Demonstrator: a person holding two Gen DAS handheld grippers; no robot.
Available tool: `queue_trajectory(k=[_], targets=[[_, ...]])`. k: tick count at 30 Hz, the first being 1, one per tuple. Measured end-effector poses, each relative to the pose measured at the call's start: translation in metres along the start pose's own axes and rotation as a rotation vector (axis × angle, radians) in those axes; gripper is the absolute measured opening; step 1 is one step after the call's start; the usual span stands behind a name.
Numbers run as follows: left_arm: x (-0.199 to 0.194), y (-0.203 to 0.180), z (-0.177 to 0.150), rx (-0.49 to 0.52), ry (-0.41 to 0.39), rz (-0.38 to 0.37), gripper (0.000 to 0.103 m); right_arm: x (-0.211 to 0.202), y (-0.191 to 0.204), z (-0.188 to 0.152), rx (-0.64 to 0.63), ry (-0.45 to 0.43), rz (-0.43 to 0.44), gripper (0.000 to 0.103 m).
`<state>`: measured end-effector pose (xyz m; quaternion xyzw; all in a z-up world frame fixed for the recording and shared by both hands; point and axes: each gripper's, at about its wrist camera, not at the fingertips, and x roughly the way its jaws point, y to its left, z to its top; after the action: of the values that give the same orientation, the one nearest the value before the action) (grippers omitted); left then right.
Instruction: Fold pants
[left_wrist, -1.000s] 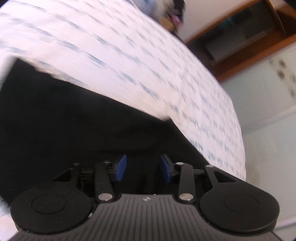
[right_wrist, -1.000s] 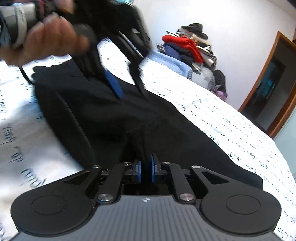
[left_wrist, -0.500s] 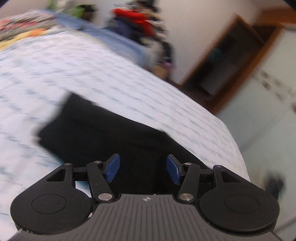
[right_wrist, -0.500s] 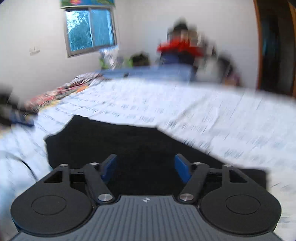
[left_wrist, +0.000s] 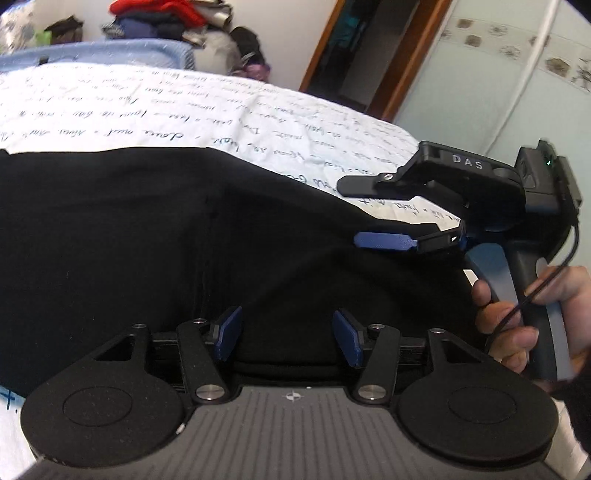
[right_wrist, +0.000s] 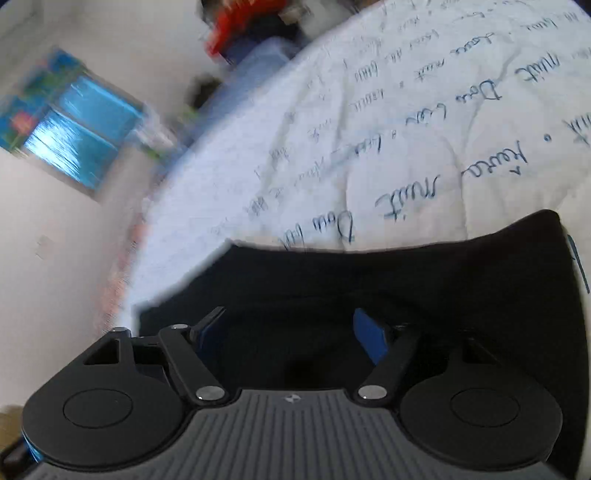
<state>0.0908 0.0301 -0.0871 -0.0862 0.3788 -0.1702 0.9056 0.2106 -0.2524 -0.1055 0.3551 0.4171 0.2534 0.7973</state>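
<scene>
Black pants (left_wrist: 184, 240) lie spread on a white bedsheet (left_wrist: 147, 114) printed with blue script. My left gripper (left_wrist: 288, 338) hovers low over the near part of the pants, open, its blue pads (left_wrist: 229, 338) apart and pressing nothing. In the left wrist view my right gripper (left_wrist: 351, 211) comes in from the right at the pants' right edge, open, one finger above the other, with a hand (left_wrist: 517, 314) on its handle. In the tilted right wrist view the right gripper (right_wrist: 288, 332) stands open over the pants (right_wrist: 406, 280), with nothing held.
A heap of clothes (left_wrist: 166, 18) and a blue blanket (left_wrist: 110, 51) sit past the bed's far end. A wooden door frame (left_wrist: 406, 55) and a tiled wall (left_wrist: 517, 74) stand at the right. The right wrist view shows a window (right_wrist: 74, 136) in a white wall.
The right gripper, shut on the pants' fabric a second ago, has let go and opened wide, and has rolled. The left gripper opened wider and swung over the pants; the right gripper now shows in its view.
</scene>
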Motion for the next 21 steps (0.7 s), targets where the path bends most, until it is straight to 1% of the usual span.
queue_trajectory(k=[1, 2, 4, 5, 6, 7, 8, 9, 10, 11, 13, 14, 16, 17, 18, 19, 20, 21], targets=[[-0.001, 0.0, -0.002, 0.018, -0.004, 0.002, 0.059, -0.002, -0.005, -0.001, 0.026, 0.0, 0.023, 0.073], [-0.003, -0.001, -0.003, 0.024, -0.003, 0.007, 0.059, -0.004, -0.002, 0.001, 0.024, 0.012, 0.013, 0.074], [-0.014, 0.0, 0.0, -0.011, 0.001, 0.011, 0.059, -0.006, 0.016, 0.007, 0.002, 0.013, -0.032, 0.077], [-0.022, 0.002, 0.001, -0.025, -0.014, 0.0, 0.06, -0.005, 0.026, 0.011, -0.016, 0.004, -0.021, 0.077], [-0.03, 0.002, 0.003, -0.024, -0.04, -0.003, 0.062, -0.003, 0.037, 0.015, -0.029, 0.007, 0.03, 0.078], [-0.037, 0.004, 0.003, -0.011, -0.068, 0.013, 0.065, 0.002, 0.047, 0.02, -0.028, 0.023, 0.096, 0.081], [-0.04, 0.005, 0.003, 0.002, -0.087, 0.042, 0.073, 0.011, 0.057, 0.025, -0.019, 0.047, 0.16, 0.085], [-0.042, 0.008, 0.004, 0.011, -0.096, 0.072, 0.077, 0.023, 0.066, 0.029, -0.007, 0.076, 0.209, 0.086], [-0.041, 0.012, 0.004, 0.008, -0.096, 0.1, 0.077, 0.038, 0.076, 0.033, -0.003, 0.111, 0.245, 0.086], [-0.038, 0.018, 0.003, -0.006, -0.079, 0.121, 0.077, 0.056, 0.086, 0.037, -0.009, 0.143, 0.262, 0.086], [-0.03, 0.029, 0.0, -0.042, -0.024, 0.145, 0.075, 0.094, 0.101, 0.041, -0.01, 0.208, 0.253, 0.086], [-0.028, 0.032, -0.004, -0.045, -0.02, 0.146, 0.075, 0.114, 0.107, 0.041, -0.002, 0.247, 0.253, 0.086], [-0.028, 0.033, -0.011, -0.008, -0.028, 0.164, 0.077, 0.15, 0.115, 0.04, 0.005, 0.308, 0.243, 0.086], [-0.025, 0.031, -0.014, 0.014, -0.019, 0.176, 0.077, 0.166, 0.118, 0.038, 0.005, 0.341, 0.225, 0.086], [-0.024, 0.029, -0.017, 0.029, -0.013, 0.191, 0.077, 0.181, 0.119, 0.035, -0.01, 0.367, 0.181, 0.084], [-0.023, 0.027, -0.021, 0.04, -0.017, 0.205, 0.078, 0.193, 0.115, 0.032, -0.035, 0.372, 0.119, 0.084], [-0.023, 0.026, -0.024, 0.052, -0.024, 0.215, 0.078, 0.196, 0.112, 0.031, -0.042, 0.338, 0.149, 0.081], [-0.022, 0.025, -0.025, 0.059, -0.03, 0.221, 0.078, 0.198, 0.107, 0.033, -0.019, 0.325, 0.151, 0.078]])
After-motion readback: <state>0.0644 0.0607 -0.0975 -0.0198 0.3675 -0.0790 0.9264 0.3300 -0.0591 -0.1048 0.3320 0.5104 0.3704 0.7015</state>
